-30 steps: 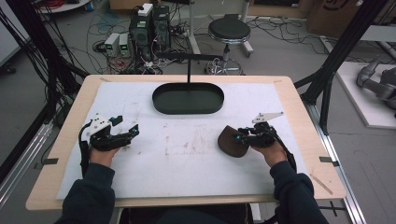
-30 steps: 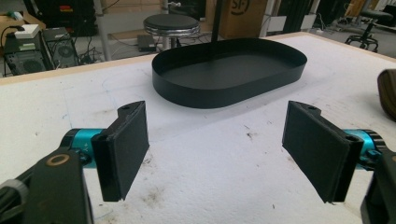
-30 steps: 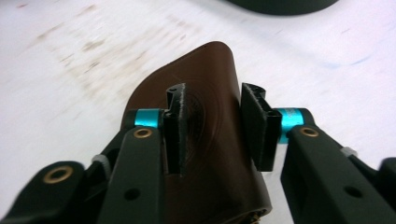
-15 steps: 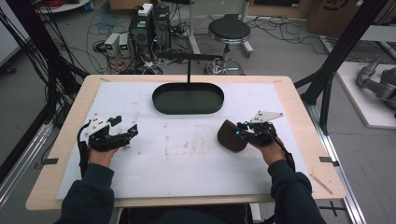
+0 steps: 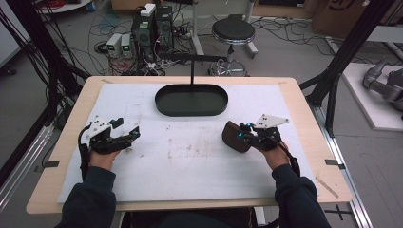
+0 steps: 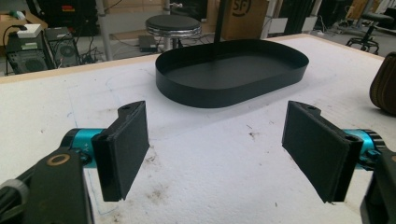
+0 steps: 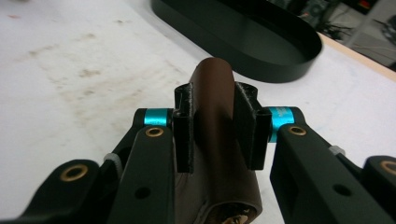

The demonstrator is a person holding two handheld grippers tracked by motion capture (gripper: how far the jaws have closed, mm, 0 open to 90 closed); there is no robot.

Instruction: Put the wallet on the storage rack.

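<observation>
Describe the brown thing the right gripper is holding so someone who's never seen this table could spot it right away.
Start at the white mat covering the wooden table, then find the black oval tray at its far middle. Nearer the person and to the tray's right, the right hand-held gripper is clamped on a brown leather-like pouch. It is the one brown, soft-looking thing on the mat.

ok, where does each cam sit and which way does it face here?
High view: above the person's table edge, facing forward and down; both forearms, left gripper and right gripper show.
Left gripper view: rides that gripper, looks along its open jaws at the black tray.
Right gripper view: rides that gripper, looks along jaws clamped on the brown pouch.
Shared: all three show the tray; the high view and right gripper view share the pouch.
</observation>
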